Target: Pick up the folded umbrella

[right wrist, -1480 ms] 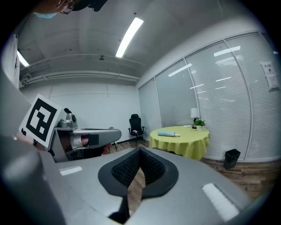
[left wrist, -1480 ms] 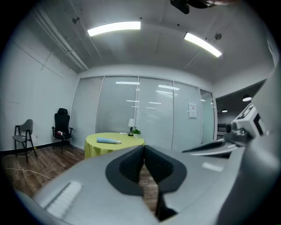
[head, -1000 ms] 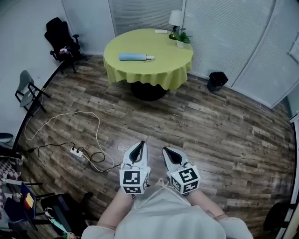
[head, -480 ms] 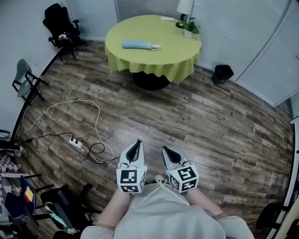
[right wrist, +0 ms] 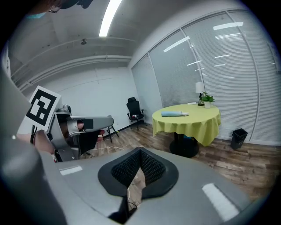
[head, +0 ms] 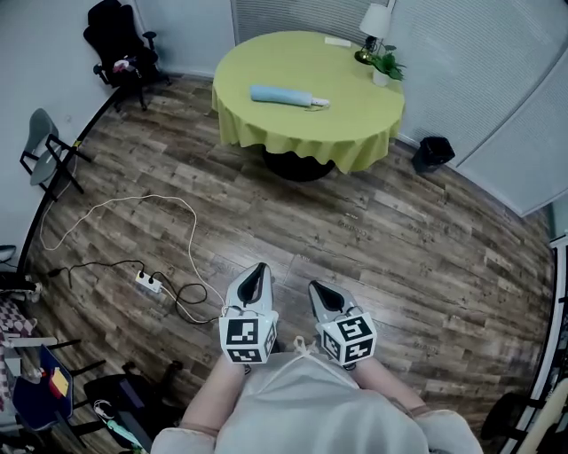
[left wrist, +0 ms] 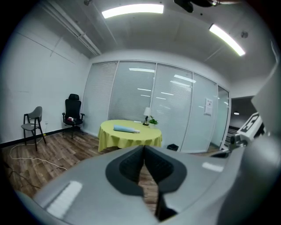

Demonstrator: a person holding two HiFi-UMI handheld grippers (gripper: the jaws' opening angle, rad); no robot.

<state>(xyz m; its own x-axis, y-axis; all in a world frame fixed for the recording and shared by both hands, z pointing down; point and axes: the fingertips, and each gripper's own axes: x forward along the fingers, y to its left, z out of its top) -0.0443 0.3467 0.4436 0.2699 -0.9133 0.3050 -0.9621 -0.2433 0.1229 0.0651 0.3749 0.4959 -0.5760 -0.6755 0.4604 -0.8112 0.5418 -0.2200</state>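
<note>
The folded, pale blue umbrella (head: pixel 286 96) lay on the yellow-clothed round table (head: pixel 355 133) at the top centre of the head view, well apart from both grippers, with a lamp (head: pixel 374 22) and a plant (head: pixel 388 64) at the table's upper right edge. The left gripper (head: pixel 258 273) and the right gripper (head: pixel 316 291) were side by side at the lower centre over the wood floor (head: pixel 426 257), pointing towards the table, each with its jaws closed tip to tip. A black chair (head: pixel 120 44) stood at the upper left and a bin (head: pixel 432 152) right of the table.
</note>
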